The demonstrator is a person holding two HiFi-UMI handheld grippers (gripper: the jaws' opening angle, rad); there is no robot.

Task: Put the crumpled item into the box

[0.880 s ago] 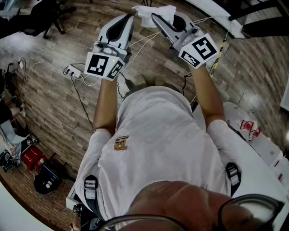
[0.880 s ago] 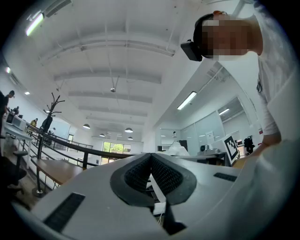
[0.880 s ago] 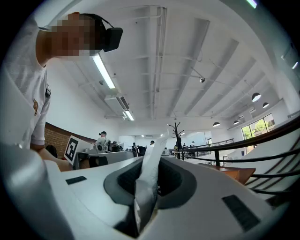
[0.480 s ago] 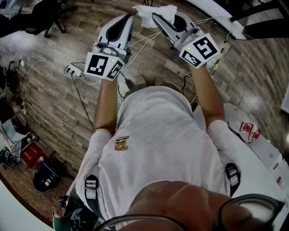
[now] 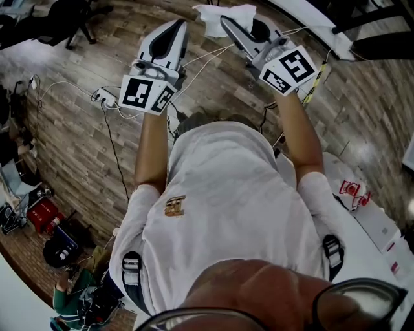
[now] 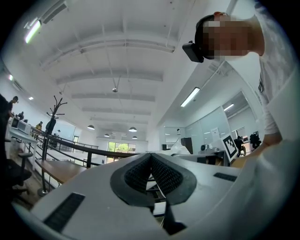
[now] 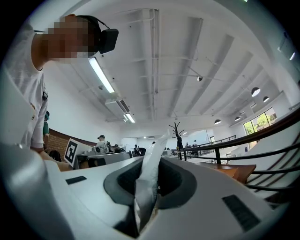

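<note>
Far left, head view: brown wood-plank floor (image 5: 77, 142), matt and grained. On it lie a white oblong power strip (image 5: 103, 100) and thin white cables (image 5: 65, 85) that trail from it.

Left gripper (image 5: 179, 24): smooth white moulded shell tapering to a point, with a cube of black-and-white square markers (image 5: 145, 94) at its rear. It is held out over the floor. In the left gripper view the left gripper (image 6: 151, 158) has two black pads with a fine ribbed texture (image 6: 138, 173) that meet edge to edge. The jaws are together with nothing between them.

Centre: white crumpled sheet (image 5: 226, 14), thin, creased and irregular in outline. It sits at the tip of the right gripper (image 5: 224, 20), just beside the left gripper's tip and above the floor. Whether it is paper or film cannot be told.

Right gripper view: the right gripper (image 7: 149, 180) has its black pads clamped on the sheet (image 7: 152, 159), which stands up between them as a narrow folded strip.

Right: second marker cube (image 5: 289, 70) at the right gripper's rear. Beyond the person's arm is a smooth white tabletop (image 5: 362, 226).
</note>
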